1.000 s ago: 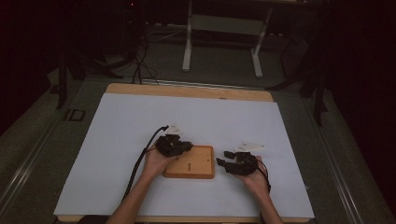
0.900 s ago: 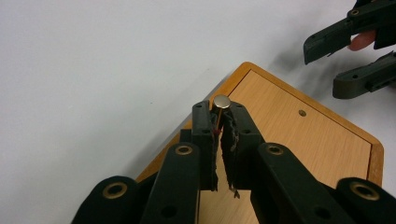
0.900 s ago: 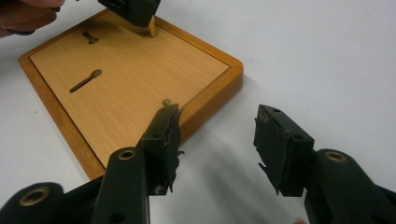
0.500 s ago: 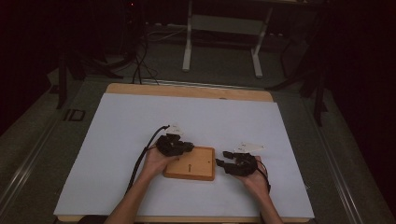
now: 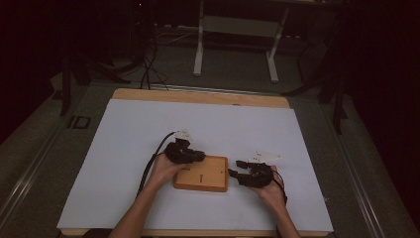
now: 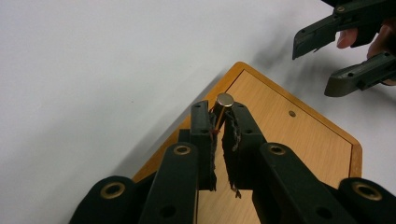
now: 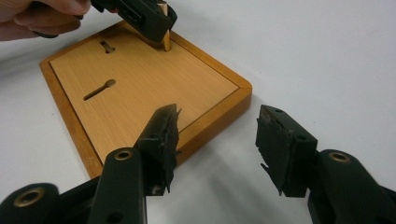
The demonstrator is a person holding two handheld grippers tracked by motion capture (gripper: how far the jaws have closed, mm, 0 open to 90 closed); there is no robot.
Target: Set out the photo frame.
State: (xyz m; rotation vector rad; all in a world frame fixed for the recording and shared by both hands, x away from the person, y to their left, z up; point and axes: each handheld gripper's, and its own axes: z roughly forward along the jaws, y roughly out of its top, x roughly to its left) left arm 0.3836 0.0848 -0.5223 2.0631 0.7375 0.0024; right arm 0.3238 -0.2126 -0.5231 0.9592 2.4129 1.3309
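We see a rectangular wooden table (image 5: 200, 95) covered by a large white sheet (image 5: 124, 148). Beyond it, on the dark floor, stand a white metal frame (image 5: 235, 44) and tangled black cables (image 5: 148, 69).

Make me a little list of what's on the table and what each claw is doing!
Table: white sheet over a wooden top
Main thing: flat wooden board with keyhole-shaped slots
Left claw: shut on a small metal pin, held upright over the board's corner
Right claw: open, holding nothing, just beside the board's edge
Hands: one on each claw, coming in from the bottom
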